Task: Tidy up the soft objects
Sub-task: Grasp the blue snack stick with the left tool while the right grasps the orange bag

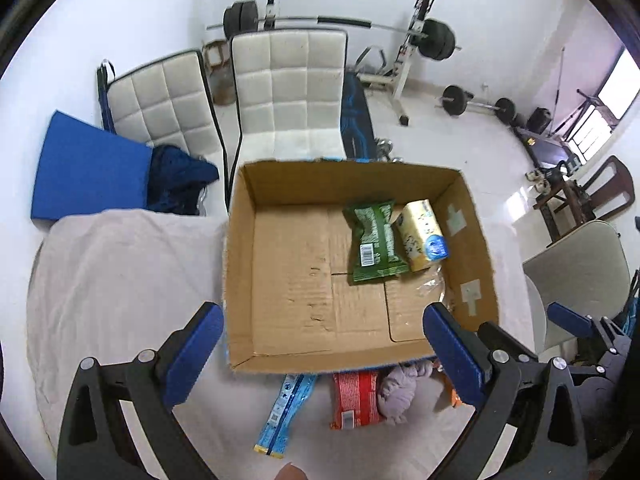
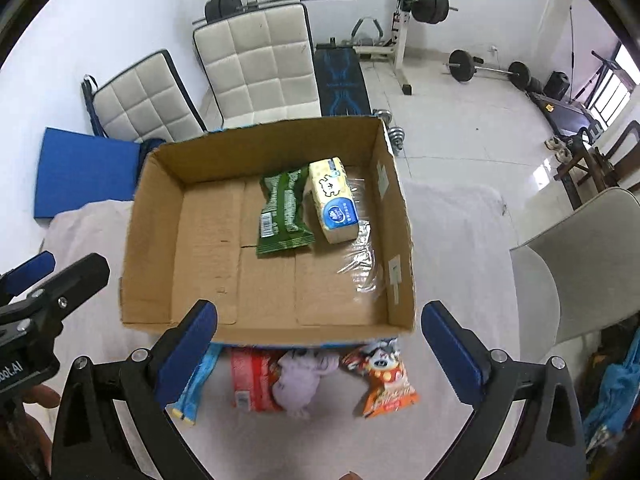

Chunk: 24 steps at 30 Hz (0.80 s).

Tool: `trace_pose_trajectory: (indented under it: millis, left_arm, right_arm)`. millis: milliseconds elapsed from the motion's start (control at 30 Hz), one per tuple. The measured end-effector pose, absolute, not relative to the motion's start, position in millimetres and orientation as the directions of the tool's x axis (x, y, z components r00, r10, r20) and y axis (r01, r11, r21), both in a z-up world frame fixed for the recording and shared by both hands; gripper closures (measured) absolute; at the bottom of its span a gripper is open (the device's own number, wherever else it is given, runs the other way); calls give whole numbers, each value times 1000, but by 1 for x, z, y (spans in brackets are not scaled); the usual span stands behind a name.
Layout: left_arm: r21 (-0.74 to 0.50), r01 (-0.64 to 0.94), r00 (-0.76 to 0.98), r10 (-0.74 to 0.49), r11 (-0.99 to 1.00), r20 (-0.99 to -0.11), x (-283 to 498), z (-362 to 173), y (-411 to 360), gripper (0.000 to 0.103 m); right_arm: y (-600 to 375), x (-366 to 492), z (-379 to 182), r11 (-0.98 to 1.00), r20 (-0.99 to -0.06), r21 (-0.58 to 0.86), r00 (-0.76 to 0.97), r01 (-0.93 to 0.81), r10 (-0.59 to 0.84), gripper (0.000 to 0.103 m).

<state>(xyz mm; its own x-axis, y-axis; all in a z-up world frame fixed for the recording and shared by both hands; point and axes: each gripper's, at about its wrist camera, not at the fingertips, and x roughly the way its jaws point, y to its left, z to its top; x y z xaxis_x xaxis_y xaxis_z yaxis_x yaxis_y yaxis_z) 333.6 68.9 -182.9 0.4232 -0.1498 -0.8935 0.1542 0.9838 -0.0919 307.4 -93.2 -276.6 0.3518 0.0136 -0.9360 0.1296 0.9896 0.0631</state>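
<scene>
While both grippers, left (image 1: 323,344) and right (image 2: 319,342), hover with jaws spread wide and empty, a box (image 2: 160,216) holds a green bag (image 2: 282,216) beside a yellow tissue pack (image 2: 334,204). Outside its near wall lie a blue packet (image 2: 192,390), red packet (image 2: 250,376), lilac toy (image 2: 298,384) and orange bag (image 2: 386,386).

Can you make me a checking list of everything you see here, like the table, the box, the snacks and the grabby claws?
Surface: white cloth covers the table.
Job's things: cardboard box holds green packet, yellow tissue pack, clear wrapper. Outside its near wall: blue packet, red packet, purple plush, orange packet.
Clutter: nothing seen.
Grippers: left gripper and right gripper open, empty.
Cables: nothing seen.
Surroundings: white chairs, barbell rack.
</scene>
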Motion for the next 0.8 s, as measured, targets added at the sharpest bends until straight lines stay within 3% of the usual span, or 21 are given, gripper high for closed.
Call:
trace_pose_trajectory:
  millis: [267, 400, 467, 633, 700, 800]
  left_arm:
    - [-158, 144, 402, -204, 977, -893, 307, -168, 82, 1]
    - [-110, 93, 399, -138, 990, -907, 295, -184, 94, 1]
    - [-54, 51, 392, -70, 997, -917, 290, -204, 104, 1]
    - [-91, 2, 265, -88, 996, -960, 287, -275, 121, 1]
    - [-78, -2, 211, -76, 997, -975, 286, -302, 122, 9]
    - [-40, 3, 113, -41, 999, -993, 287, -349, 121, 10]
  right_arm:
    - [-96, 271, -247, 983, -914, 149, 393, 106, 96, 0]
    - [-122, 260, -271, 974, -942, 190, 302, 120, 147, 0]
    - [-133, 255, -292, 979, -958, 156, 260, 131, 118, 0]
    - [-143, 243, -363, 984, -989, 111, 110, 142, 96, 0]
    - [-134, 238, -389, 984, -991, 122, 69, 128, 114, 0]
    - [-132, 236, -409, 986, -995, 96, 54, 136, 89, 0]
